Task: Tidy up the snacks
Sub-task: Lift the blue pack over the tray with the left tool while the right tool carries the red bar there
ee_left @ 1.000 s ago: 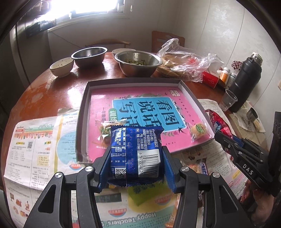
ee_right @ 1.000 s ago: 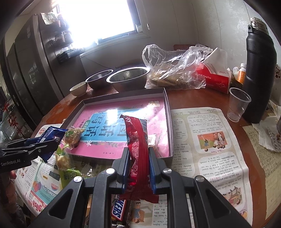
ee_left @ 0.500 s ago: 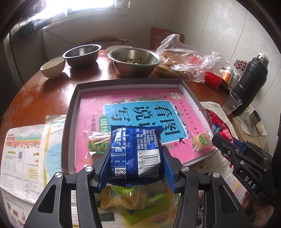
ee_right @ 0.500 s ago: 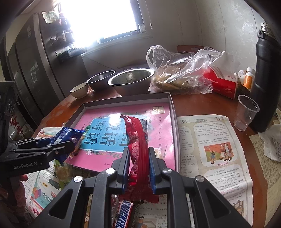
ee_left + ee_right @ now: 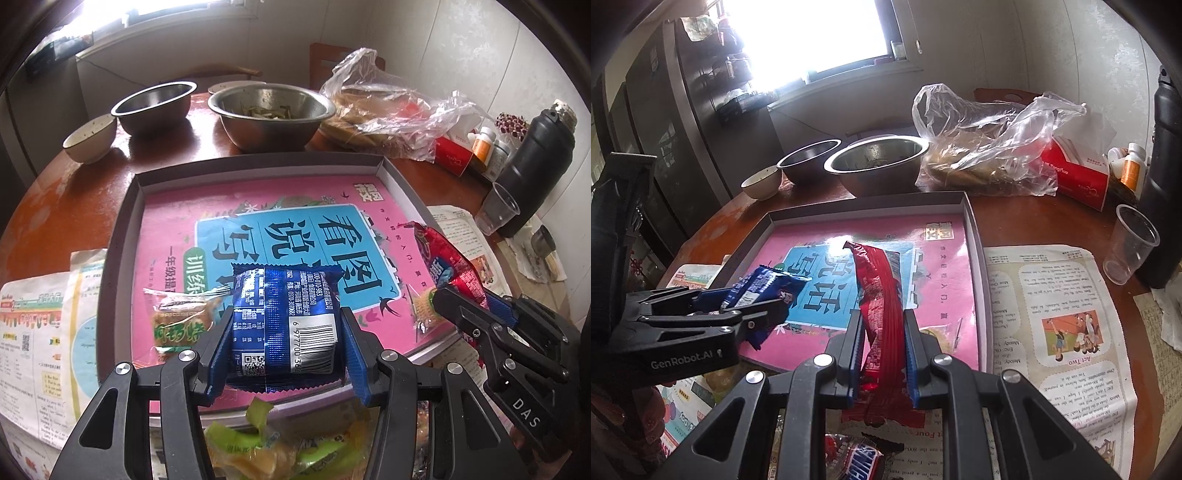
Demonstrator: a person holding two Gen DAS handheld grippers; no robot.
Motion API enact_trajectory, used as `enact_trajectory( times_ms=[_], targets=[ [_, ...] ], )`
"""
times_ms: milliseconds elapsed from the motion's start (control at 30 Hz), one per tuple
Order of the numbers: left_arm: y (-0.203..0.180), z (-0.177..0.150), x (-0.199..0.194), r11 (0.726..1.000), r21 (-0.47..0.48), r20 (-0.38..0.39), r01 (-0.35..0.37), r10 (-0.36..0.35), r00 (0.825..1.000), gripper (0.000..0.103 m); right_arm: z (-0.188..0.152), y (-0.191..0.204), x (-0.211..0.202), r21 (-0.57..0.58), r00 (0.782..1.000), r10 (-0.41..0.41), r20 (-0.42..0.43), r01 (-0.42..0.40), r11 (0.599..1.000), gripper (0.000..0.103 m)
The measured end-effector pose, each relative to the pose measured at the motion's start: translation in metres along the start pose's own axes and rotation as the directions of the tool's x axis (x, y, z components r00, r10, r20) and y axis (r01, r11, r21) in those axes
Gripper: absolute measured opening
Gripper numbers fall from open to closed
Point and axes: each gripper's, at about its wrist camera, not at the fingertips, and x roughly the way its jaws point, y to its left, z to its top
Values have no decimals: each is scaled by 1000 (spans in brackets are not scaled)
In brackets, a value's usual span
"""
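Observation:
A grey box lid [image 5: 122, 236] [image 5: 975, 236] with a pink book cover inside lies on the round table. My left gripper [image 5: 286, 354] is shut on a blue snack packet [image 5: 284, 317], held over the lid's near edge; it also shows in the right wrist view [image 5: 764, 291]. My right gripper [image 5: 882, 358] is shut on a red snack packet [image 5: 879, 295], held over the lid's near right part; the packet shows in the left wrist view [image 5: 450, 258]. A green-labelled cake packet [image 5: 181, 321] and a small clear cookie packet [image 5: 424, 306] lie in the lid.
Loose snacks lie on newspaper below the grippers: green-yellow packets [image 5: 280, 446] and a Snickers bar [image 5: 860, 461]. Behind the lid stand two steel bowls [image 5: 269, 110], a small bowl [image 5: 88, 136] and a plastic bag [image 5: 388, 110]. A black flask [image 5: 532, 173] and clear cup [image 5: 1130, 243] stand right.
Both grippers have moved forward with their packets, from over the newspaper to over the lid's near part. Both stay shut.

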Motion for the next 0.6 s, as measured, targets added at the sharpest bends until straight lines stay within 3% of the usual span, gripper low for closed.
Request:
enact_trajectory(
  times_ms=[600],
  targets=[
    [7,0,20,1000,-13,-41,20,-20,999,55,-3,18,28,-34,995,66,-73,-69,997,20]
  ],
)
